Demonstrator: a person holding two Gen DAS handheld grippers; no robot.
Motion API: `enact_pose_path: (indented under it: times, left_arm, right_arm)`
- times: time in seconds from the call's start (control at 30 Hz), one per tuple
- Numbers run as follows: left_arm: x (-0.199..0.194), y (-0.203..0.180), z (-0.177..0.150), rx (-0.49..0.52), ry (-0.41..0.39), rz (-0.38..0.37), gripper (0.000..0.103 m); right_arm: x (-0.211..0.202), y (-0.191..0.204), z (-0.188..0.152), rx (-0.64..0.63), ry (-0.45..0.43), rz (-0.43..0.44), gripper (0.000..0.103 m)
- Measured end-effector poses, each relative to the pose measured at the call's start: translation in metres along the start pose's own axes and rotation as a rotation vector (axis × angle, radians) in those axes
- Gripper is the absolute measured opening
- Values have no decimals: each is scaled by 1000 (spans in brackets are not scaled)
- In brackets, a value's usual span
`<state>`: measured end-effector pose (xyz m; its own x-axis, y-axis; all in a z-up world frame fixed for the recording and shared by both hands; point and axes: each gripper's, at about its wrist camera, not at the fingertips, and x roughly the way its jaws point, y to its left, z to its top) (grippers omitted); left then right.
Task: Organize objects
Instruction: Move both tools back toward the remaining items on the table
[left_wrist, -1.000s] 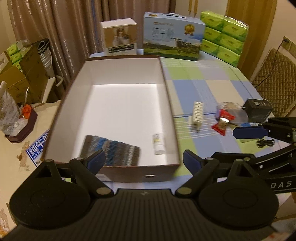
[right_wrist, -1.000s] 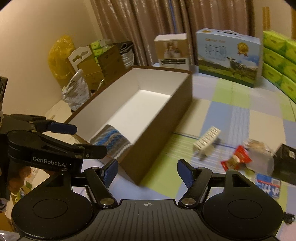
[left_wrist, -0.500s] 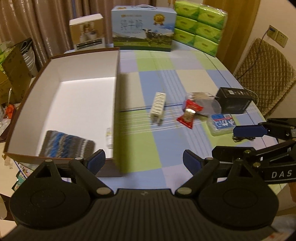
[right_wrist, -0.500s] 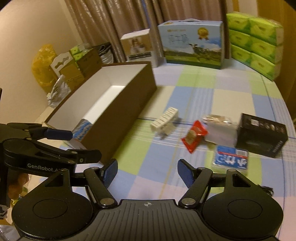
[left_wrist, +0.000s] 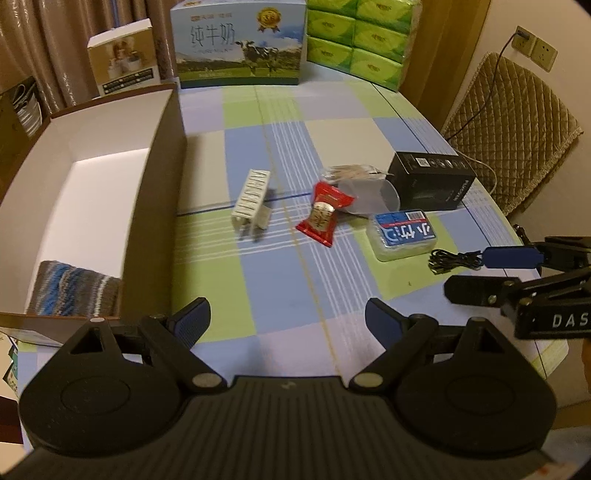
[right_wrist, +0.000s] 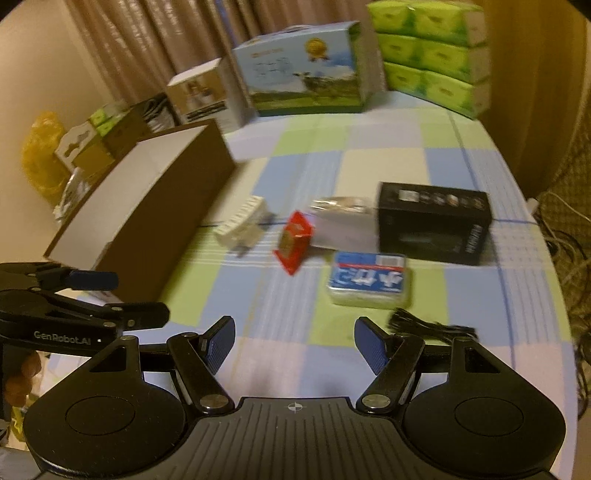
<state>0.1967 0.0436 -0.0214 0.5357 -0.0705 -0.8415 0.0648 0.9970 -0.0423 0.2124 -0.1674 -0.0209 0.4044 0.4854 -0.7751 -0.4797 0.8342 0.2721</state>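
The left gripper (left_wrist: 286, 319) is held with its jaws wide apart and empty above bare checked tablecloth (left_wrist: 280, 280). The right gripper (right_wrist: 295, 341) is likewise parted, less widely, with nothing between its pads; the black cable (right_wrist: 430, 326) lies just beside its right finger, and contact cannot be judged. Both grippers are pitched steeply downward over the table's near edge, side by side, each seen at the margin of the other's view.

Beyond the jaws the loose objects are spread in a band across the table. Nearest is the cable, then the blue-labelled pack (left_wrist: 404, 234) just beyond it. Further on lie the red packet (left_wrist: 325, 214), the white ribbed block (left_wrist: 253, 203) to its left, and the clear bag (left_wrist: 360, 188) touching the packet's far side. The black box (left_wrist: 432, 181) stands right of the bag. The brown box (left_wrist: 159, 192) is set along the left; a striped knit cloth (left_wrist: 74, 288) is seen in its near corner.

Compared with a second ago, both views have been swung rightward: the brown box, then centred under the left gripper, is now at the left edge, and the loose objects are ahead. Neither opening has changed.
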Motion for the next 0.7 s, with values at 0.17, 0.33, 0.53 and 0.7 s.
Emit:
enact_pose_path:
  times: [0.17,0.33,0.53,0.7]
  left_arm:
    - [11,-11,1,2,19,-2,89]
    - [20,-18,3,10,25,0,89]
    - [32,-20,5,9,36,13,89]
    - [41,-16,5,-4,52,29,89]
  right_arm:
    - [-3,-19,-4,30,-2,-27,69]
    - [3,-43,-7,38,-13,-47,69]
    - [24,-76,-8,-63,-14,-88,69]
    - [47,-94,-8,-209,5,-61,68]
